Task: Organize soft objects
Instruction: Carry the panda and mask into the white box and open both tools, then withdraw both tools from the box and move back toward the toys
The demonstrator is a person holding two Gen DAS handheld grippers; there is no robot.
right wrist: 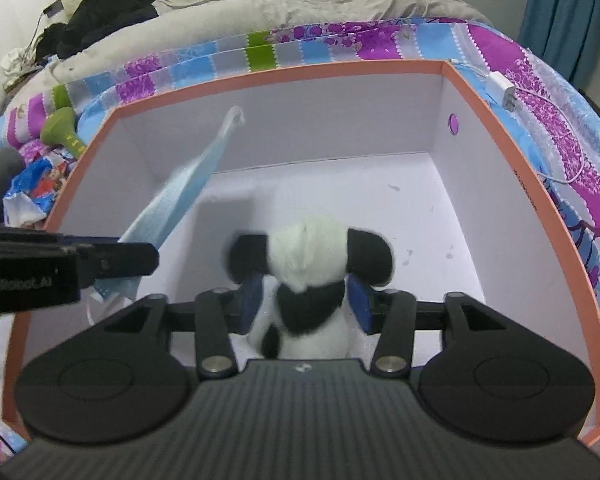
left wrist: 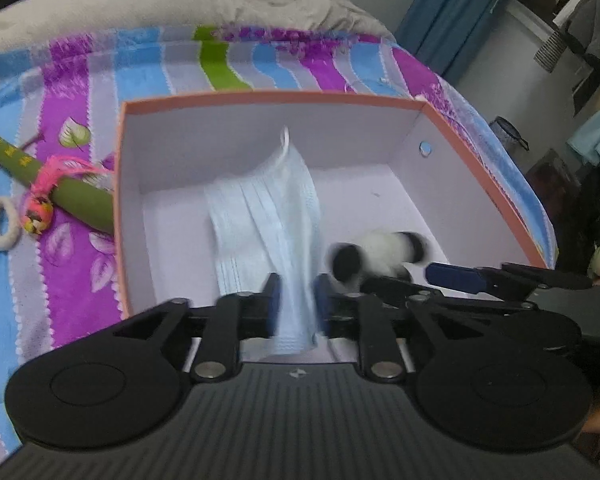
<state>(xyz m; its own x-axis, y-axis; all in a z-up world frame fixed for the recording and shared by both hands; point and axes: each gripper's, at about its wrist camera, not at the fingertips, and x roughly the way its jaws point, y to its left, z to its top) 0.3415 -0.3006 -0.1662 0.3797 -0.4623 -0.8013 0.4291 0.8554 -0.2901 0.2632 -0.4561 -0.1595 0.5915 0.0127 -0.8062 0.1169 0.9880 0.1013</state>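
A blue face mask [left wrist: 268, 216] is hanging inside the orange-rimmed box [left wrist: 260, 98] between the left gripper [left wrist: 296, 292]'s parted fingers; beside it, the right gripper [right wrist: 304, 300], spread, is straddling a panda plush [right wrist: 308, 264], seemingly releasing both for storage.

White lettering on the black body of the left gripper [right wrist: 116, 264], cut off at the picture's edge, seems to read "Robot.AI" (its start is lost). Yellow characters on the green stick [left wrist: 20, 160] stay illegible.
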